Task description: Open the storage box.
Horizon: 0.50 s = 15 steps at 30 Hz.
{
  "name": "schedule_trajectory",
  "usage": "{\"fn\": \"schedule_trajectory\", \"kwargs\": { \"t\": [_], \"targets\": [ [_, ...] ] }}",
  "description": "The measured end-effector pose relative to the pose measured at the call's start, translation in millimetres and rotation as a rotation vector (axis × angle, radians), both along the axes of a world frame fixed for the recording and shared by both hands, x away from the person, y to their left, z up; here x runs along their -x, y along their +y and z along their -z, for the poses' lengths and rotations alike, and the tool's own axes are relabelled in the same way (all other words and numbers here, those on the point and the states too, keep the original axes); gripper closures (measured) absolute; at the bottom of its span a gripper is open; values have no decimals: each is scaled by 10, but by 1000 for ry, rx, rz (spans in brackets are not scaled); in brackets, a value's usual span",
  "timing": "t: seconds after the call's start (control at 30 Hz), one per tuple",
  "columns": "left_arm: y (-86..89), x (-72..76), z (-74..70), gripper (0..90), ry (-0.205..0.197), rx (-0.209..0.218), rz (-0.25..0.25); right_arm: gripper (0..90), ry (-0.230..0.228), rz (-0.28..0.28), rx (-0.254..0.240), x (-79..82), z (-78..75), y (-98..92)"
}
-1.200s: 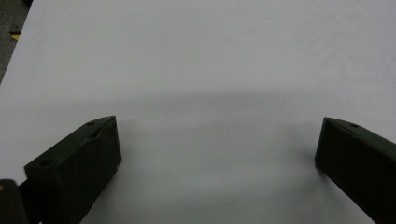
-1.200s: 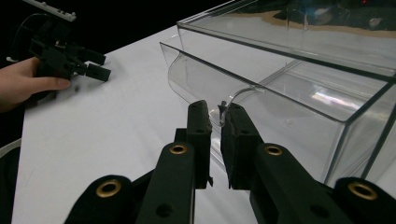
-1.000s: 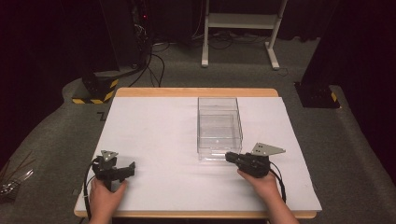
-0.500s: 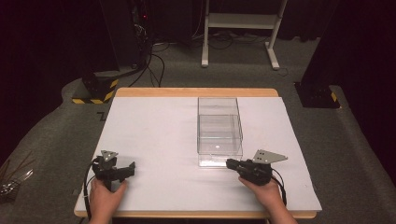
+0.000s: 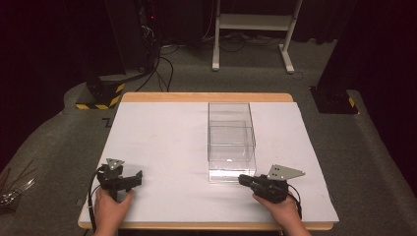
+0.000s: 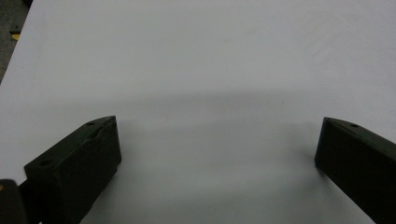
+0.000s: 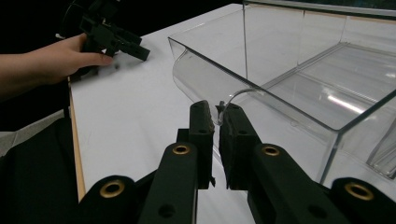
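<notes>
A clear plastic box (image 5: 230,129) stands right of the middle of the white table (image 5: 162,142), with a clear drawer (image 5: 231,169) drawn partly out of its near end. My right gripper (image 5: 242,179) lies low at that end, its jaws pressed together on the drawer's thin curved front lip (image 7: 233,95). In the right gripper view the right gripper (image 7: 217,114) has that lip pinched between its tips, with the drawer (image 7: 299,88) stretching away behind. My left gripper (image 5: 134,178) rests at the near left of the table. In its own view the left gripper (image 6: 217,140) stands wide open over bare white surface.
The table's wooden front edge (image 5: 196,226) runs just under both hands. Beyond the table stand a black stand with a yellow-striped base (image 5: 101,96), a white frame (image 5: 251,29) and cables on grey carpet. The person's left hand (image 7: 56,60) holds the far gripper.
My right gripper has drawn back toward the table's front edge, and the clear drawer's near end has come out with it. The left gripper has stayed put.
</notes>
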<state>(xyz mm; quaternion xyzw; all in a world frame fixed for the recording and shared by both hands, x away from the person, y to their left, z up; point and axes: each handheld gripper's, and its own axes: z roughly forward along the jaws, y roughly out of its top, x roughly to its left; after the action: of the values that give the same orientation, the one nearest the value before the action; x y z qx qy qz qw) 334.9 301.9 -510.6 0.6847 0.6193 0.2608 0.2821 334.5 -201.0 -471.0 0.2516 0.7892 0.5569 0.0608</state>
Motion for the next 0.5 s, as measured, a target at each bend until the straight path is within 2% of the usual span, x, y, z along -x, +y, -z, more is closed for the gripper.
{"fn": "schedule_trajectory", "kwargs": {
  "t": [0.5],
  "targets": [
    [1, 0, 0, 5, 0, 0, 0, 850, -2, -30, 10, 198, 20, 6]
  ]
}}
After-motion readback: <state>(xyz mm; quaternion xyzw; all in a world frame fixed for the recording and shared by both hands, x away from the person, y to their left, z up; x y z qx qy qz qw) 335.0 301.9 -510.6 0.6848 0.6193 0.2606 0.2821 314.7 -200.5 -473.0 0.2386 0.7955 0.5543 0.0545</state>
